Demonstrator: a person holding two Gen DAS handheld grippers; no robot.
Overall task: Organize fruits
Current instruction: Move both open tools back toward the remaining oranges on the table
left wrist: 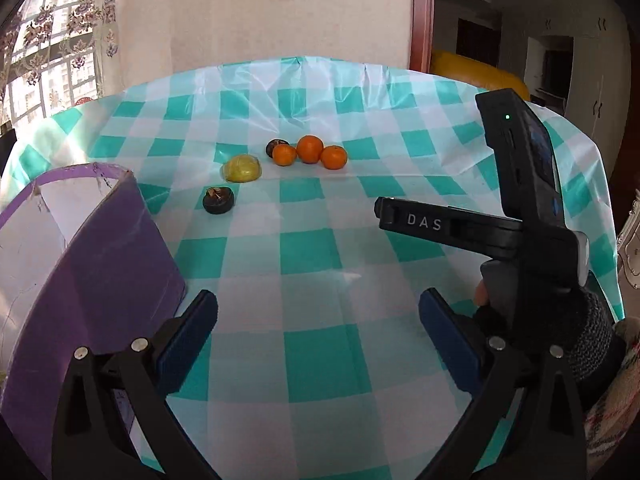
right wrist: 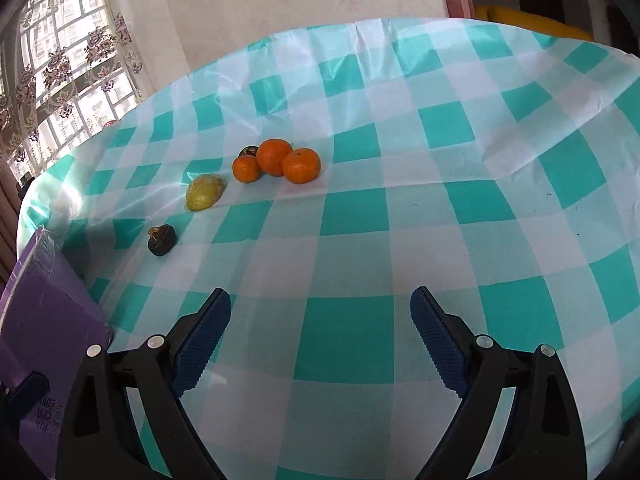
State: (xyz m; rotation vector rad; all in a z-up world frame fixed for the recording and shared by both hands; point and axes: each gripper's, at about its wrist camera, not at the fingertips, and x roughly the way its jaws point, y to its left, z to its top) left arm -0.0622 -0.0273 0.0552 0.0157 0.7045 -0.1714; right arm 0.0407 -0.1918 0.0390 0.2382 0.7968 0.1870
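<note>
Three oranges (left wrist: 310, 149) (right wrist: 274, 157) lie bunched mid-table on the checked cloth. A dark fruit (left wrist: 276, 147) (right wrist: 248, 151) sits just behind them. A yellow fruit (left wrist: 242, 168) (right wrist: 205, 192) lies to their left, and another dark fruit (left wrist: 218, 200) (right wrist: 161, 239) lies nearer. A purple box (left wrist: 100, 264) (right wrist: 44, 320) stands open at the left. My left gripper (left wrist: 318, 308) is open and empty, well short of the fruit. My right gripper (right wrist: 320, 304) is open and empty; its body shows in the left wrist view (left wrist: 520, 208).
The teal-and-white checked tablecloth (left wrist: 320, 360) (right wrist: 440, 220) covers the table. A wall runs behind the far edge, a window with lace curtains (left wrist: 48, 40) stands at the left, and a yellow seat (left wrist: 476, 70) sits behind the far right corner.
</note>
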